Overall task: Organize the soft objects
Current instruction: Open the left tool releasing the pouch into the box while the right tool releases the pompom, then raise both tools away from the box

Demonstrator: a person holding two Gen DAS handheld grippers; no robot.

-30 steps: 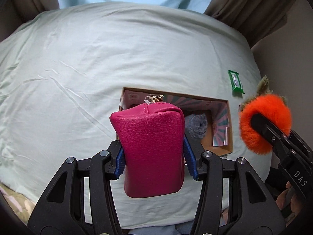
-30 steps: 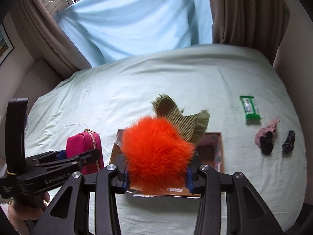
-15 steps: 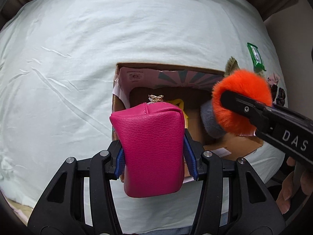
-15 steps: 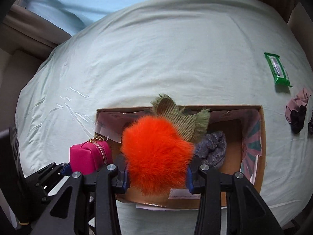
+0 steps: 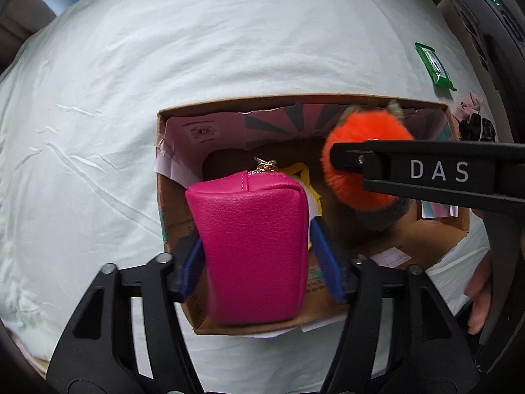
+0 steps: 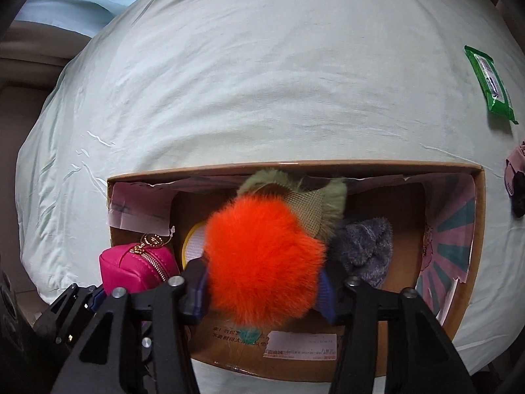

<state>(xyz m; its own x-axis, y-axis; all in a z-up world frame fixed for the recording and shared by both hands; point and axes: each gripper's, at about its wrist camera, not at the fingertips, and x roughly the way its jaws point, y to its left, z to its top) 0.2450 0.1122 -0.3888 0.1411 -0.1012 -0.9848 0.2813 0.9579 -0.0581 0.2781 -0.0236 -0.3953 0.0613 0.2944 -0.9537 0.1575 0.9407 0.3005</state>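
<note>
My left gripper (image 5: 254, 252) is shut on a pink zip pouch (image 5: 252, 246) and holds it over the left part of an open cardboard box (image 5: 170, 229). My right gripper (image 6: 262, 282) is shut on an orange furry toy with green ends (image 6: 262, 259) and holds it over the box's (image 6: 479, 229) middle. The pouch (image 6: 137, 269) shows at the left in the right wrist view; the toy (image 5: 357, 151) and right gripper show in the left wrist view. A grey fuzzy item (image 6: 364, 246) and a yellow-edged white item (image 6: 192, 246) lie inside the box.
The box sits on a pale green bedsheet (image 5: 164, 65). A green wipes pack (image 6: 489, 82) lies at the far right. Pink and black scrunchies (image 6: 516, 184) lie right of the box. The bed's near edge is just below the box.
Both grippers have moved forward and down toward the box, which now looks larger. The toy and the pouch now hang over the box opening.
</note>
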